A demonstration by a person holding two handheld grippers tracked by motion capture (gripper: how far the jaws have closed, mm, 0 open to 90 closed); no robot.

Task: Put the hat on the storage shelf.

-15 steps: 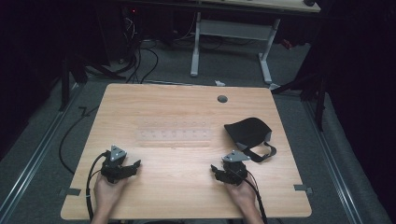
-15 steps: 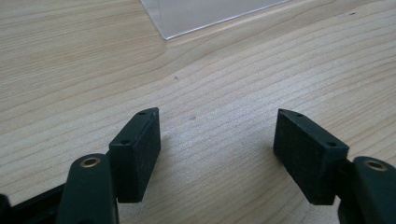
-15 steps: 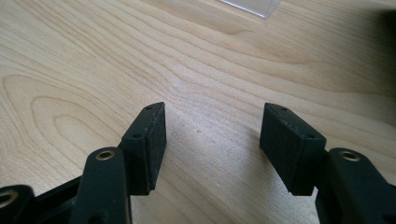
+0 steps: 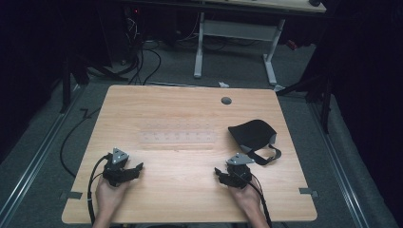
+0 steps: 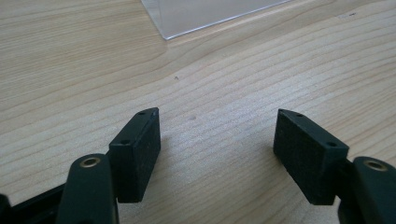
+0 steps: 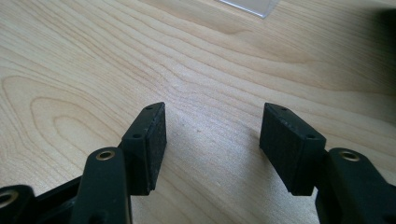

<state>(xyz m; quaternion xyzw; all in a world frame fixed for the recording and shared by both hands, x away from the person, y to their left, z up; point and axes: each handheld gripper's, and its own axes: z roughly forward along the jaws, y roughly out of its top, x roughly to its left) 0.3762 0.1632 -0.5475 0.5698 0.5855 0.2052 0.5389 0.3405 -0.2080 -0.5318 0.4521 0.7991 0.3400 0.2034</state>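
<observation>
A black cap (image 4: 254, 134) with a grey strap lies on the right side of the wooden table (image 4: 190, 118). A clear flat plastic sheet (image 4: 177, 138) lies in the table's middle; its corner shows as the clear sheet (image 5: 205, 14) in the left gripper view and as the clear sheet (image 6: 252, 7) in the right gripper view. My left gripper (image 4: 138, 167) rests low near the front left, open, nothing between its jaws, as the left gripper (image 5: 217, 140) view confirms. My right gripper (image 4: 218, 173) sits near the front right, just below the cap, and the right gripper (image 6: 212, 133) is open over bare wood.
A round grey cable hole (image 4: 226, 100) sits near the table's far edge. Cables (image 4: 76, 137) trail off the left side onto the floor. Another desk's white legs (image 4: 199, 42) stand behind the table. Tape marks (image 4: 309, 192) sit at the front corners.
</observation>
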